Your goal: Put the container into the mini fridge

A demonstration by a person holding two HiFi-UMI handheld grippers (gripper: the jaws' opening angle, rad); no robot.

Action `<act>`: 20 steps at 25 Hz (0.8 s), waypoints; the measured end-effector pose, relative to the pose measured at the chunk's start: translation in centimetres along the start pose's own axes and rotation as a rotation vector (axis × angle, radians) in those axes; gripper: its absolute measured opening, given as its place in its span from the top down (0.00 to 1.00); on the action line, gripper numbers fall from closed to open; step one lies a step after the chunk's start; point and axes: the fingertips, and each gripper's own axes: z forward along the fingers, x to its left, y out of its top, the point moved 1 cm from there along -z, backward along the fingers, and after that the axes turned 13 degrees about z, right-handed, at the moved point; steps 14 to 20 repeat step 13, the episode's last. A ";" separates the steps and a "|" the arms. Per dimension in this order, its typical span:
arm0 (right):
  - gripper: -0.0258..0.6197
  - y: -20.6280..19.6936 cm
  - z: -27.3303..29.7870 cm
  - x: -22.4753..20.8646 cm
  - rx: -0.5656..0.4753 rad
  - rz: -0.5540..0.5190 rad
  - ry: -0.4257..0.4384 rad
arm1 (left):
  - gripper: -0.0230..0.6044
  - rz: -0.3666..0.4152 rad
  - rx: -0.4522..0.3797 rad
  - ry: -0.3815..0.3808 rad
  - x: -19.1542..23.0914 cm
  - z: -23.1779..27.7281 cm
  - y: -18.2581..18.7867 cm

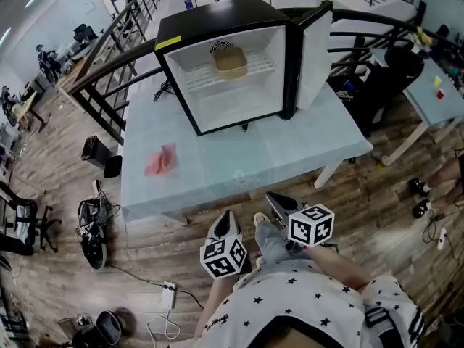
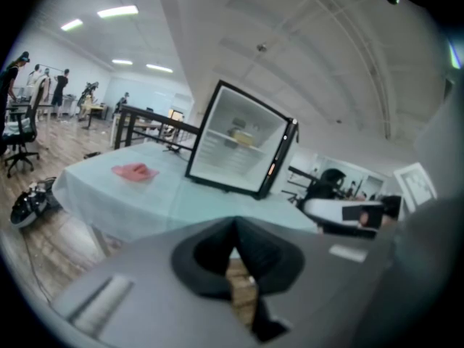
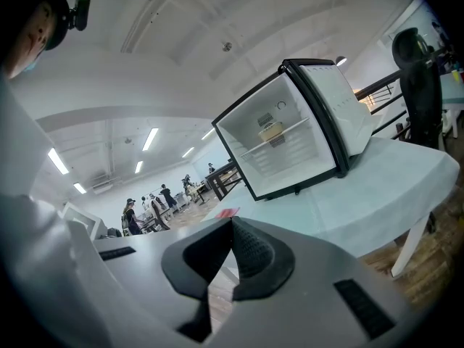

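Placing step looks done, imo: the container (image 1: 230,61) sits on the wire shelf (image 1: 199,77) inside the mini fridge (image 1: 243,104), in the upper part of the cavity toward the back, w/ nothing gripping it. The fridge stands at the far side of the table (image 1: 290,151), its door (image 1: 313,56) swung wide open to the right. Both grippers hang low by the person's body, off the table's near edge and well apart from the fridge. Left gripper (image 1: 228,217): jaws pressed together, nothing btwn them in its own view. Right gripper (image 1: 274,200): same, clenched on nothing. So what's left, if anything, is prob the door (the task line doesn't ask for it, so that's a guess). Closing it would call for reaching across the table w/ the right gripper, getting behind the door's outer edge and pushing it round to the left till it meets the frame. Closed jaws are fine for a push, so no need to part them. Main risk, as I judge it: a hard shove could slide the fridge on the table or jolt the container on its shelf, so go slow. Count: 1 mini fridge, 1 door, 1 wire shelf, 1 container, 1 pink cloth (image 1: 161,160) lying on the table's left part, apart from the fridge, 1 table carrying all this, 2 grippers.
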 end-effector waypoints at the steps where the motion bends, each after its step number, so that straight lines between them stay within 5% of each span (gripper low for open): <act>1: 0.93 0.0 0.1 0.0 0.000 0.000 0.001 | 0.95 -0.001 0.000 0.000 0.0 0.1 0.0; 20: 0.93 0.2 0.2 -0.3 -0.004 0.029 0.004 | 0.95 -0.003 0.007 -0.004 -0.1 0.4 0.0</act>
